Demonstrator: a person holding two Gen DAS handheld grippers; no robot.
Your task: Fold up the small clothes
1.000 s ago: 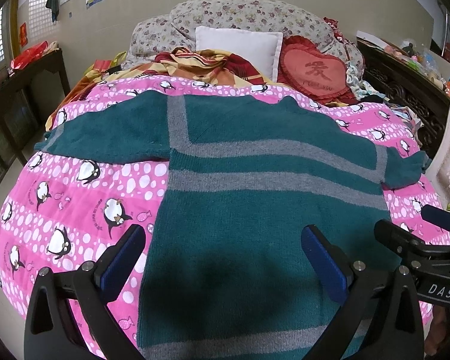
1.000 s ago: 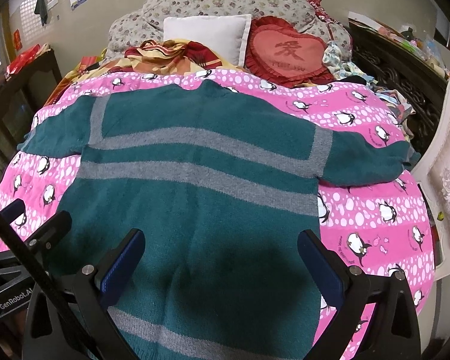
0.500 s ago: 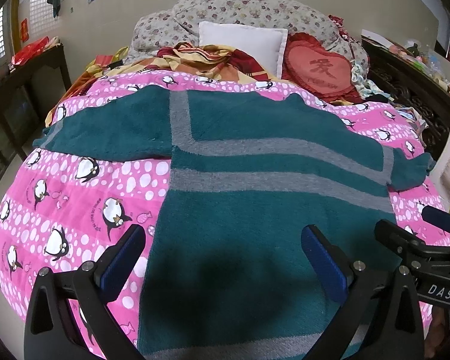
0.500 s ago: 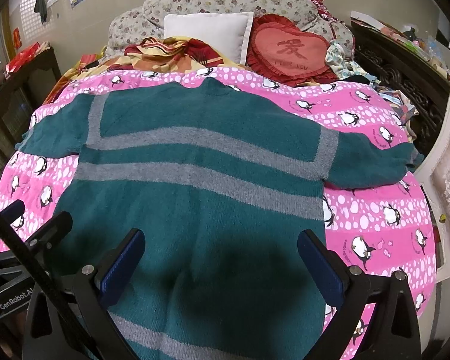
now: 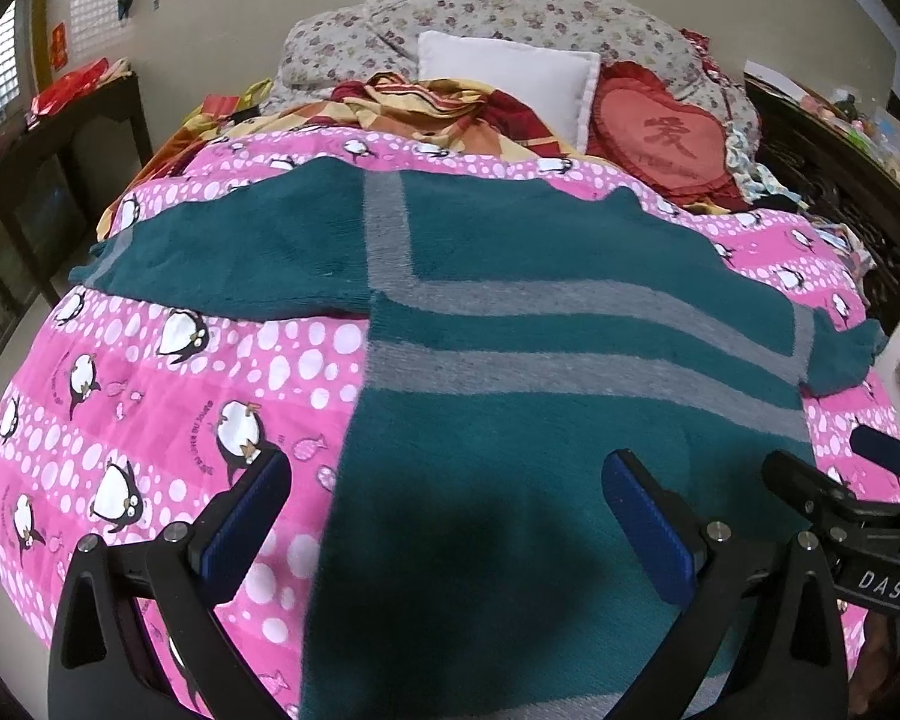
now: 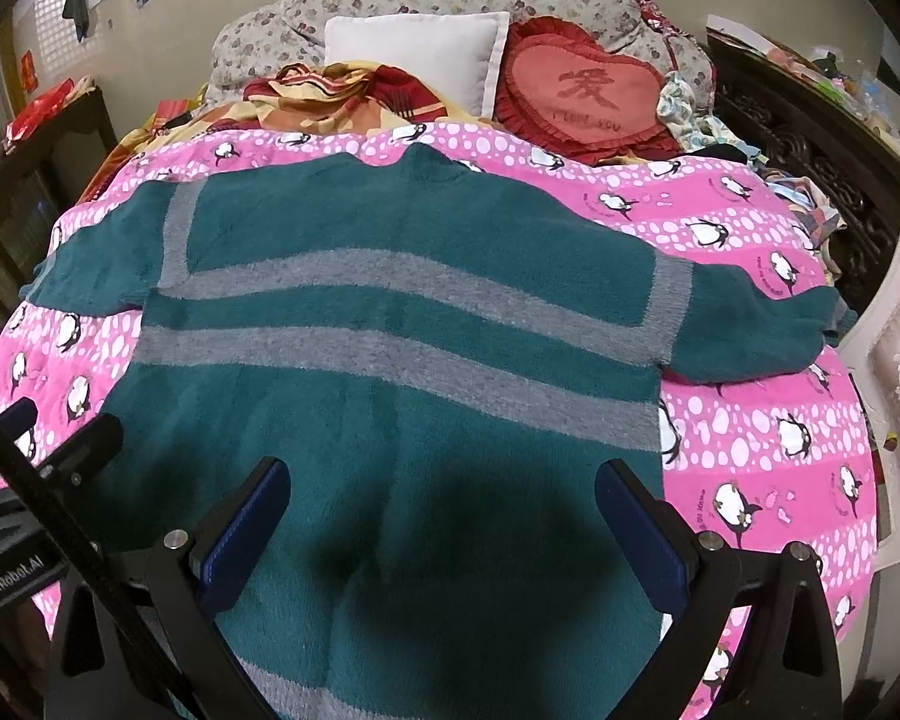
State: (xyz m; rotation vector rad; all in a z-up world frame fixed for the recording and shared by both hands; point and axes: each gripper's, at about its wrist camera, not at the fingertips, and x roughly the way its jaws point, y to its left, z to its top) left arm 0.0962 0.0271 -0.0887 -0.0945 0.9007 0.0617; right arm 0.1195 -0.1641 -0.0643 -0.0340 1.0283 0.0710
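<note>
A teal knitted sweater with grey bands [image 6: 390, 324] is shown spread flat, collar away from the cameras, on a pink penguin-print quilt [image 5: 150, 396], with both sleeves laid out to the sides. The left gripper [image 5: 444, 504] and the right gripper [image 6: 441, 510] are held above the hem end, each with jaws wide apart and nothing between them. The knit is judged soft, limp and fairly thick (likely to sag and stretch when lifted by one point), with a fuzzy surface that should grip well against the blue pads [image 5: 648, 522]. A hold is best taken at a sleeve cuff [image 6: 834, 330] or at the hem corners, pinching the full thickness. Compared with the frames a second earlier, both views are set slightly higher and farther back; the sweater itself is unchanged.
</note>
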